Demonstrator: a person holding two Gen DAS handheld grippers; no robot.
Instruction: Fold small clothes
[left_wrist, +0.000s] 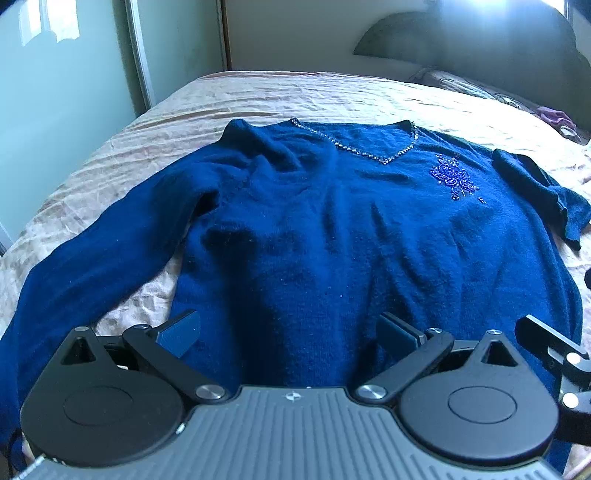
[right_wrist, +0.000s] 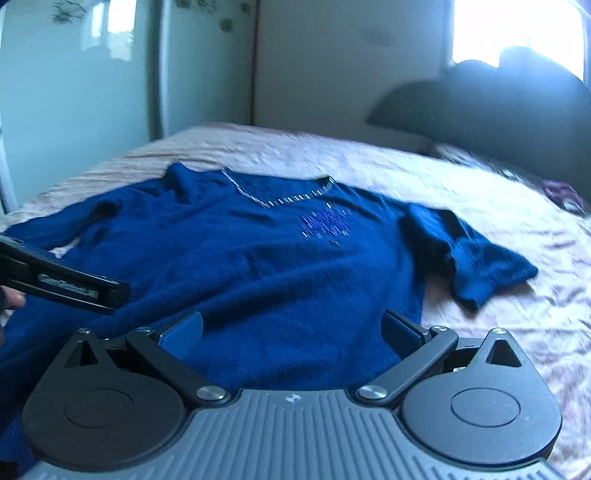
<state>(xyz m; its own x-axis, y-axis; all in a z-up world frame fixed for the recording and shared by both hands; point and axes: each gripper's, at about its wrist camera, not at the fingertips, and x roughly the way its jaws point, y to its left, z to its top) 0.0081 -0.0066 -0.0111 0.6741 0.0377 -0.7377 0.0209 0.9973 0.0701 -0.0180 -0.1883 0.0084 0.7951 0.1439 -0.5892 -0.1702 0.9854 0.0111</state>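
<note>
A dark blue sweater (left_wrist: 332, 229) (right_wrist: 258, 266) with a beaded V-neck and a bead flower on the chest lies face up on the bed. One sleeve (left_wrist: 96, 251) stretches out to the left; the other sleeve (right_wrist: 469, 254) is bent back on the right. My left gripper (left_wrist: 290, 332) hovers open over the sweater's lower hem, nothing between its fingers. My right gripper (right_wrist: 291, 330) is open too, over the hem's right part, with the sweater's right edge just inside its right finger. The left gripper's finger (right_wrist: 66, 284) shows at the left of the right wrist view.
The bed has a wrinkled pale pink cover (left_wrist: 288, 96) (right_wrist: 517, 229). A dark rounded headboard (left_wrist: 480, 40) stands at the far right, with pillows and a small purple cloth (left_wrist: 557, 120) near it. Greenish wardrobe doors (left_wrist: 62, 74) stand beyond the bed's left side.
</note>
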